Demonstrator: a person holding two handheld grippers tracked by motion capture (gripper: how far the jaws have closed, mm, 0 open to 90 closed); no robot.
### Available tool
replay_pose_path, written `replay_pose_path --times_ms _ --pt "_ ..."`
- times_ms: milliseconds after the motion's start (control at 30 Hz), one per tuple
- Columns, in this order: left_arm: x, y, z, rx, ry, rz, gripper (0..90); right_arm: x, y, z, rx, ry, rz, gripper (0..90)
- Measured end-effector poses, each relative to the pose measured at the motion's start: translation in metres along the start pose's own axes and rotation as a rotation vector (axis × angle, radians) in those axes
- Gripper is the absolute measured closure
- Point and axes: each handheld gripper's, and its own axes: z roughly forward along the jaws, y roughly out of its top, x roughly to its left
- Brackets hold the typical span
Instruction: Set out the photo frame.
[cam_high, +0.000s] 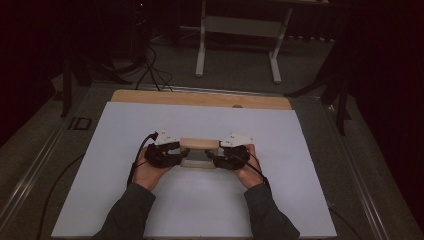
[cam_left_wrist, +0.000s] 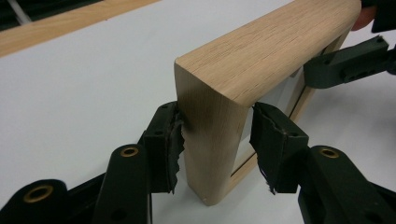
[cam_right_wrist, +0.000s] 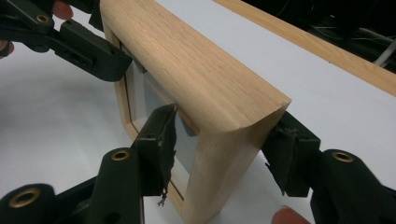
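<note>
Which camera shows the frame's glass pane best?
The right gripper view: the pane sits open to view inside the wooden frame. The left gripper view catches a sliver of it; the high view shows it small and dim.

Wooden frame (cam_high: 199, 152) upright mid-sheet, flanked end to end by left gripper (cam_high: 176, 154) and right gripper (cam_high: 218, 156); no passage between them. White sheet (cam_high: 125, 125) bare beyond, before and to both sides of frame: open for approach. Inside frame opening, jaws of both grippers present; little room left there. Wooden table edge (cam_high: 200, 99) far behind, well apart.
</note>
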Motion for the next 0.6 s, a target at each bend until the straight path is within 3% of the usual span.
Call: replay_pose_path --times_ms 600 --pt "0.0004 0.0026 -0.0036 -0.021 0.044 0.021 54.3 -0.0002 0.0044 0.0047 -0.006 -0.017 -0.009 46.5"
